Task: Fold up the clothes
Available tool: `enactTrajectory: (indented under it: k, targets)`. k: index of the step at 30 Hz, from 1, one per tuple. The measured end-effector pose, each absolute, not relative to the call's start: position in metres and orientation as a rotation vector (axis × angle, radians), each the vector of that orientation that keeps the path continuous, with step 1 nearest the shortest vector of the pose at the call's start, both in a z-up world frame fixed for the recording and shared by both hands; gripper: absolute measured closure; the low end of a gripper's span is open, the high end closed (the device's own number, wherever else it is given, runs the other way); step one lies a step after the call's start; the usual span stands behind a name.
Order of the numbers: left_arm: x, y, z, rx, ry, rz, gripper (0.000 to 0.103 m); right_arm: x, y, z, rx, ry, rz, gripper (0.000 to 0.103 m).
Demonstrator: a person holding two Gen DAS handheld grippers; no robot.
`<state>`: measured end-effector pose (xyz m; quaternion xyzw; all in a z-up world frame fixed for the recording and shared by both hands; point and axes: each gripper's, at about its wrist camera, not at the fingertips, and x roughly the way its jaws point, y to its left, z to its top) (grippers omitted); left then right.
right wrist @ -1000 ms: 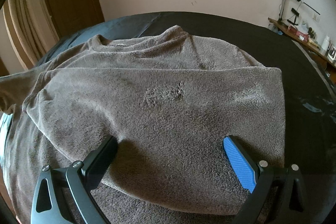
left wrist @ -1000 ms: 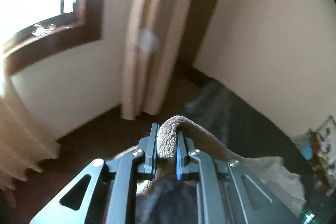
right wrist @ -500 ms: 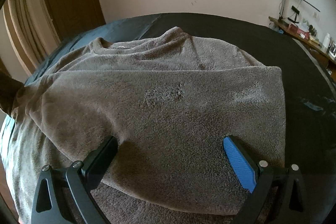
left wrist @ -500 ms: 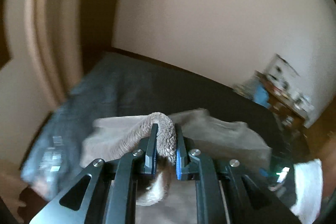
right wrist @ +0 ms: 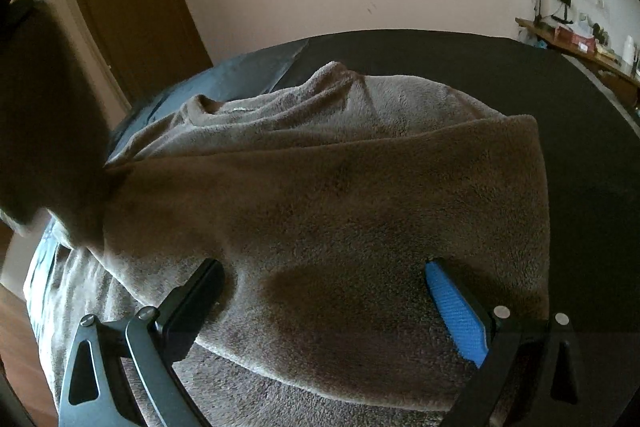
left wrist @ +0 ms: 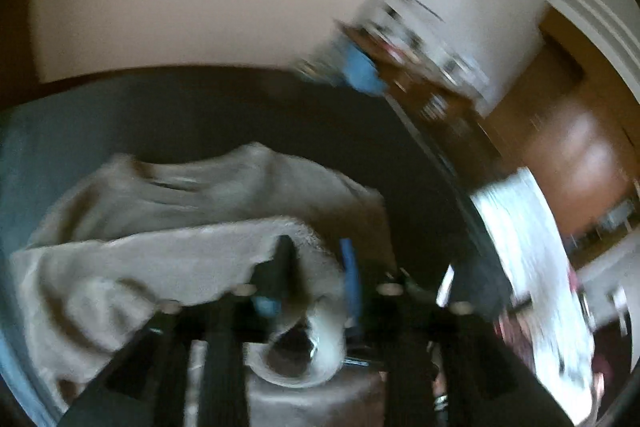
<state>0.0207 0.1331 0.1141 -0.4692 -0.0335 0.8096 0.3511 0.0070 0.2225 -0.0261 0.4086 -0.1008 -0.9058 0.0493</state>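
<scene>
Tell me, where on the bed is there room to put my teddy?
The free patches are the dark bed between the brown garment and the far wall, and the strip right of the garment, toward the shelf. The near middle is crowded: the garment covers it, and the right gripper stands open over it.

— What is lost to blur in the left wrist view?
— The whole view is smeared. The clutter on the wooden shelf (left wrist: 420,67) cannot be made out, and the white streaked shape (left wrist: 532,267) past the bed's right edge cannot be identified.

— And in the right wrist view?
— A dark blurred mass (right wrist: 48,115) at the left border hides the bed's left edge. The fleece garment (right wrist: 340,187) is cut off at the bottom border; the items on the far desk (right wrist: 580,35) are too small to be told.
</scene>
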Motion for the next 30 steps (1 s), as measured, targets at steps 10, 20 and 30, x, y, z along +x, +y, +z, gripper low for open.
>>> enactTrajectory:
  k: [10,20,30]
  targets:
    - [0.009,0.125,0.061,-1.302,-0.131,2.075,0.022,0.012,0.230,-0.025,1.189,-0.398,-2.735,0.001]
    - [0.035,0.000,0.033,-1.252,-0.125,2.536,0.022,0.028,0.239,-0.017,0.931,-0.652,-2.565,0.001]
    - [0.042,-0.064,-0.002,-1.226,-0.194,2.722,0.022,0.017,0.223,-0.029,0.975,-0.652,-2.420,0.001]
